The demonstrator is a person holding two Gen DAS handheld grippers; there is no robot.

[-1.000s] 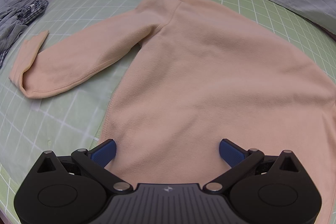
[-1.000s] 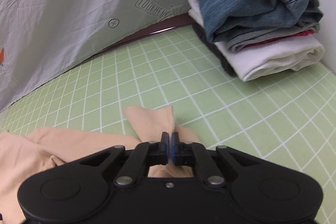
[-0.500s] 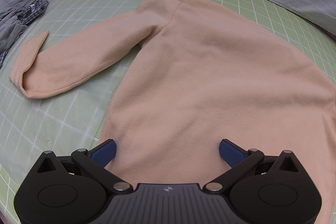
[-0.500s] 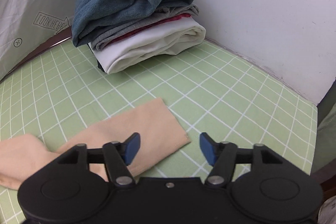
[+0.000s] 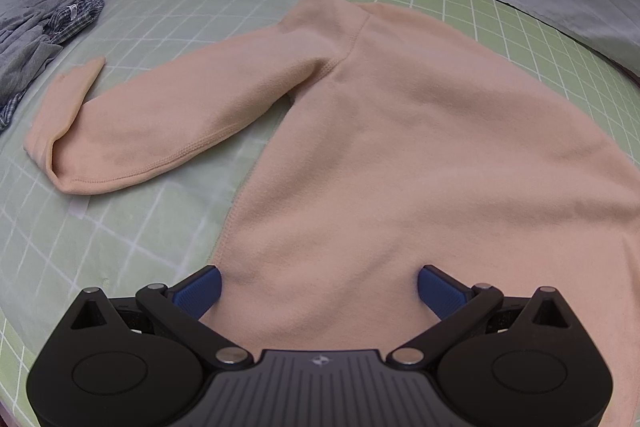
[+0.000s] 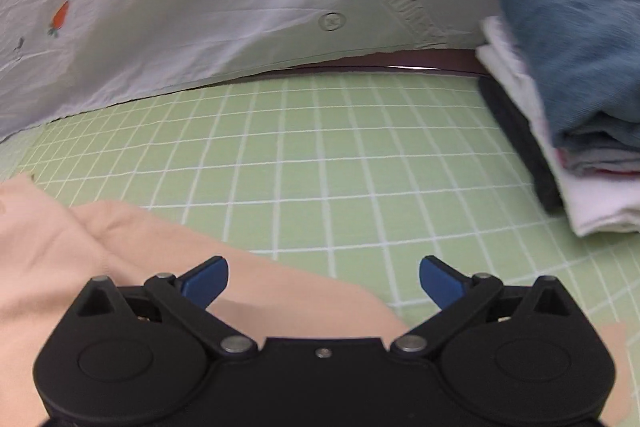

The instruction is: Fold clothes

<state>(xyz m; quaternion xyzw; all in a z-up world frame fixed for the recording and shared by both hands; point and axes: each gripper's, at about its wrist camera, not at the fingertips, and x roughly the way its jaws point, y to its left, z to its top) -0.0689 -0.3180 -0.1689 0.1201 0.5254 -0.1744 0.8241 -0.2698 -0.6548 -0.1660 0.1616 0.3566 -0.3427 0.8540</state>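
A peach fleece sweater [image 5: 420, 147] lies flat on the green grid mat [image 5: 120, 227]. Its left sleeve [image 5: 168, 123] stretches out to the left with the cuff folded back. My left gripper [image 5: 318, 291] hovers open over the sweater's lower hem, blue pads wide apart, gripping nothing. In the right wrist view my right gripper [image 6: 324, 277] is opening, its jaws spread wide. The other sleeve [image 6: 280, 291] lies on the mat below them, and neither pad presses on it.
A stack of folded clothes [image 6: 568, 99] with blue jeans on top stands at the mat's right end. A crumpled grey and plaid heap [image 5: 40, 39] lies at the far left. A white sheet [image 6: 200, 7] hangs behind the mat [image 6: 320, 155].
My right gripper has let go of the sleeve end, opened wide and swung across the mat, rolling as it went. The left gripper and the sweater body have not moved.
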